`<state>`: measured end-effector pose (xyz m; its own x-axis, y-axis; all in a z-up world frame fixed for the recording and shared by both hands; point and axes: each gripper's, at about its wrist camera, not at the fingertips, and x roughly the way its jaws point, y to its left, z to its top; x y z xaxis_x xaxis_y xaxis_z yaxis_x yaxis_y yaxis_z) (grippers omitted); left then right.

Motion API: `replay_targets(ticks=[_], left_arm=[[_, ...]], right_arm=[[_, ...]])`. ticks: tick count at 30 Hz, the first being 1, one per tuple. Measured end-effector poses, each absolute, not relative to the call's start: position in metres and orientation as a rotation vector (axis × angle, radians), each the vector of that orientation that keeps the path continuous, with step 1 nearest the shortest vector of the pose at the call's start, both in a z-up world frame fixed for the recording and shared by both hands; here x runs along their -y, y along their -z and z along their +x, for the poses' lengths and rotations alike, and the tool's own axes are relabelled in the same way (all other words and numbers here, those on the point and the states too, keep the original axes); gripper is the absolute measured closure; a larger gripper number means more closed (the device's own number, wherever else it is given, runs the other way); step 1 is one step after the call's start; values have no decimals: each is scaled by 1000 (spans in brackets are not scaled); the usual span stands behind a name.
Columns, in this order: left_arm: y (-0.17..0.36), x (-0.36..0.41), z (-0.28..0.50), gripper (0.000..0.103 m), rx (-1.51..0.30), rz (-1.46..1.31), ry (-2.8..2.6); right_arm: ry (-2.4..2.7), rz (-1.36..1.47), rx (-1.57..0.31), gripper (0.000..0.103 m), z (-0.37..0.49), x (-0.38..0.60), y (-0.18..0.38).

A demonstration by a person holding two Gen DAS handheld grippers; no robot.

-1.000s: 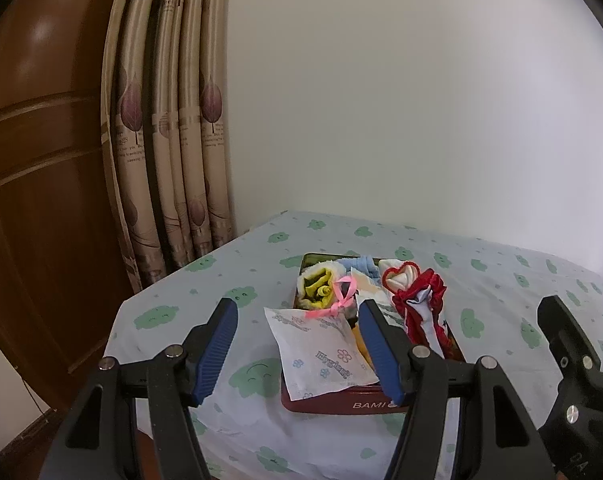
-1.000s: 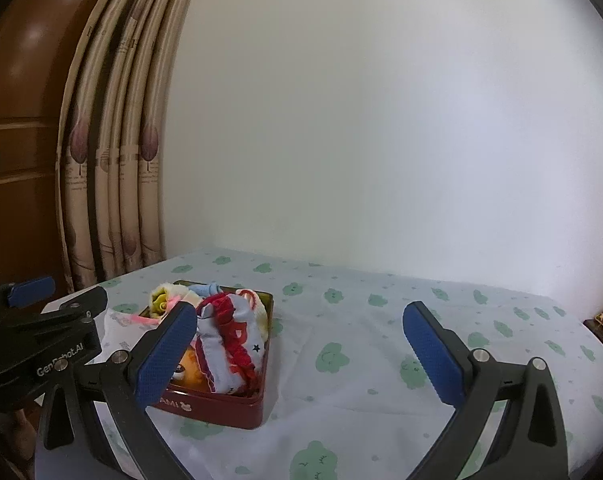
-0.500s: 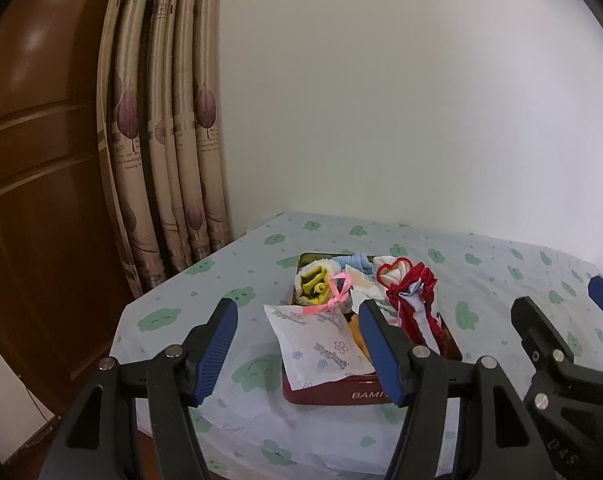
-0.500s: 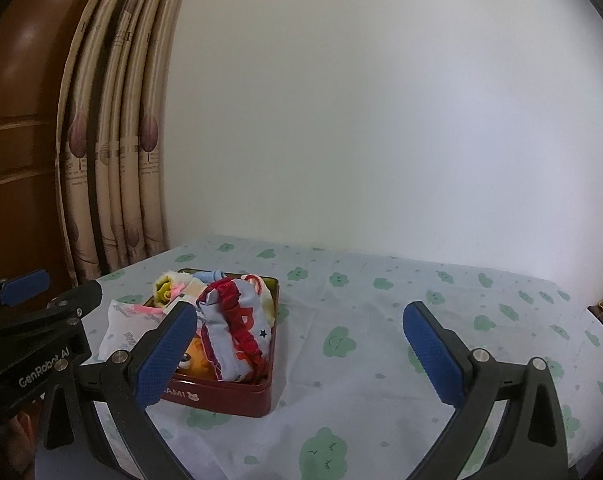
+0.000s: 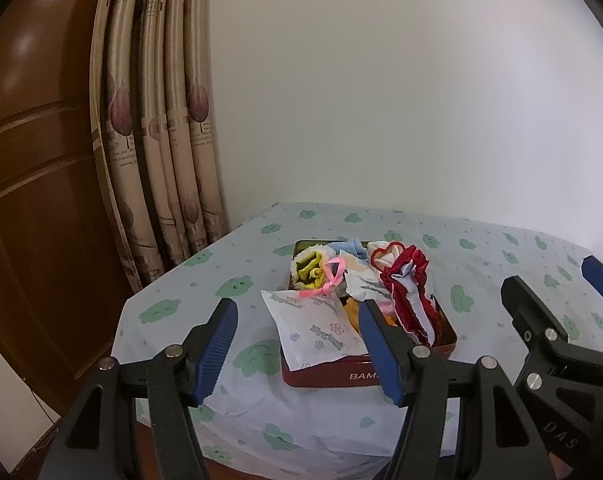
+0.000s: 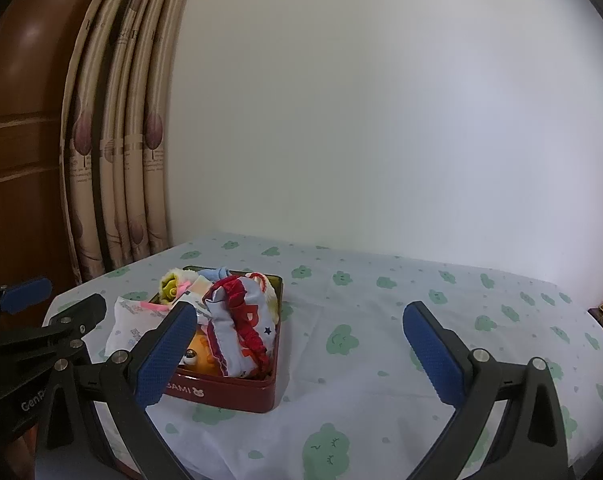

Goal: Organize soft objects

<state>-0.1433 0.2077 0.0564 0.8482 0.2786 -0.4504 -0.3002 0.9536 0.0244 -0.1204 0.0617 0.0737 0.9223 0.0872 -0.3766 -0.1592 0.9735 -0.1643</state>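
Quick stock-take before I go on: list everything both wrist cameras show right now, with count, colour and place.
tin: 1, dark red, on the table, packed full
white packet: 1, white with print, hanging over the tin's left rim
yellow roll: 1, yellow and cream, tin's far left corner
pink ribbon: 1, pink, beside the yellow roll
red-trimmed garment: 1, white and red, tin's right side
orange toy: 1, orange, tin's front, partly hidden
tablecloth: 1, white with green clouds
curtain: 1, beige, far left
left gripper: 1, black, blue pads, open
right gripper: 1, black, blue pads, open
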Motion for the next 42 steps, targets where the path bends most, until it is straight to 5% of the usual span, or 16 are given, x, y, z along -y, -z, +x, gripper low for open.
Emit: replay_targets(ticks=[42], left_arm=[[-59,-217,-145,38,-526,-100,-308]], right_arm=[[-142,-218,-399,1,-123,-61,-68]])
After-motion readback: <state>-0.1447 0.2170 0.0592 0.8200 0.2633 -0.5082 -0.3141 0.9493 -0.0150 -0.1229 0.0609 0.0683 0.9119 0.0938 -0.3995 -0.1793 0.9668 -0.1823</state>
